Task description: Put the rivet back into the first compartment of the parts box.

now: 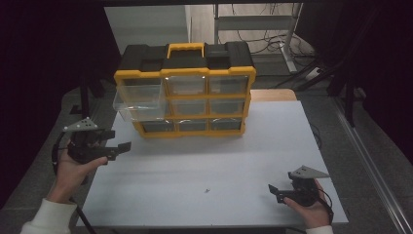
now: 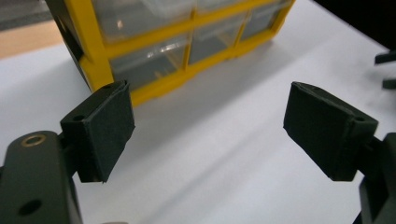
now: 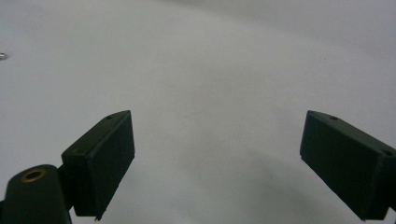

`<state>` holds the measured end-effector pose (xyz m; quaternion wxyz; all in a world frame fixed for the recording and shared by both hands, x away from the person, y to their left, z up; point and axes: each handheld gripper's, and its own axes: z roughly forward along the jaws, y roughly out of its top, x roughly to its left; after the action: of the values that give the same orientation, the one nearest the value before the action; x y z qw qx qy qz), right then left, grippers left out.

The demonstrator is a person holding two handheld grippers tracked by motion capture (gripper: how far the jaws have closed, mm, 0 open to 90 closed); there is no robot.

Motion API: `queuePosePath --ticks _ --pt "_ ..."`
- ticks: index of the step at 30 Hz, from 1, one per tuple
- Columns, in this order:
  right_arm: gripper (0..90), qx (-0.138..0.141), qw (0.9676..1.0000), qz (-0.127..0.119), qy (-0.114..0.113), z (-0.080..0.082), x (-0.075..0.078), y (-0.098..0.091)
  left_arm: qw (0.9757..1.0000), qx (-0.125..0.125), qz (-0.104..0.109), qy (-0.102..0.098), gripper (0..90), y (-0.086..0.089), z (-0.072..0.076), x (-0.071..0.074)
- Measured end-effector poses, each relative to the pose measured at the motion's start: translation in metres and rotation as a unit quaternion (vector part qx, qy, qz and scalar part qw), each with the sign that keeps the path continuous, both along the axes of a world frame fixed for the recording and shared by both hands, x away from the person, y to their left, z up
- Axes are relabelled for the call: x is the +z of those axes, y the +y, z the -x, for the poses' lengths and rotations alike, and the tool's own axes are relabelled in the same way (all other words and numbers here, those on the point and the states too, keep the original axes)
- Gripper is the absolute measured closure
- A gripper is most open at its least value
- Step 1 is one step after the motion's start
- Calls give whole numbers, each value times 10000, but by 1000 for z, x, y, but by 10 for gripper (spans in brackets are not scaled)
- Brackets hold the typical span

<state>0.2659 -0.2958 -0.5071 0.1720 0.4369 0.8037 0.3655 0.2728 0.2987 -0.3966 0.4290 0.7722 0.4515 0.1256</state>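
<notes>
While both black grippers — left (image 1: 127, 146), right (image 1: 271, 188) — gape empty, the boxy yellow-framed organizer (image 1: 185, 92) shows clear plastic drawers.

A white counter (image 1: 204, 161) carries a tiny screw (image 1: 207, 190) near its front edge. Beyond its far edge stand a metal shelf frame (image 1: 253, 24) and a tangle of cables (image 1: 272, 46) on the floor, with dark curtains (image 1: 48, 58) on either side

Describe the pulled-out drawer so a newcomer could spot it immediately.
Find the yellow and black organizer at the back of the white table. On its left column, the clear drawer juts out toward the table's left edge; the other drawers sit flush in their frames.
</notes>
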Motion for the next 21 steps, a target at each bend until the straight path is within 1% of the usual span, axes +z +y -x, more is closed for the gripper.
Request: queuePosePath --ticks 3,4,5,7,8,9,10,16,17,21 --pt "104 4 10000 -1 -3 0 0 0 10000 -76 11 60 179 -7 2 -13" --pt "104 0 10000 6 -6 0 0 0 9999 -107 -15 91 180 -10 2 -18" --pt "104 8 10000 2 -2 0 0 0 9996 -196 -111 188 182 -19 2 -27" --pt "104 12 10000 8 0 0 0 0 9991 -260 -203 280 186 -29 0 -36" --pt "104 14 10000 12 -1 0 0 0 9991 -260 -203 280 186 -29 0 -36" --pt "104 18 10000 18 -5 0 0 1 9983 -363 -269 362 186 -38 -2 -44" --pt "104 21 10000 19 -7 0 0 1 9980 -402 -273 392 186 -42 -2 -47" --pt "104 21 10000 25 0 0 0 0 9959 -631 -336 551 189 -62 -3 -64" --pt "104 22 10000 24 -1 0 0 0 9954 -679 -327 583 192 -65 -3 -66" --pt "104 29 10000 35 0 0 0 1 9931 -890 -428 626 214 -79 -4 -70"
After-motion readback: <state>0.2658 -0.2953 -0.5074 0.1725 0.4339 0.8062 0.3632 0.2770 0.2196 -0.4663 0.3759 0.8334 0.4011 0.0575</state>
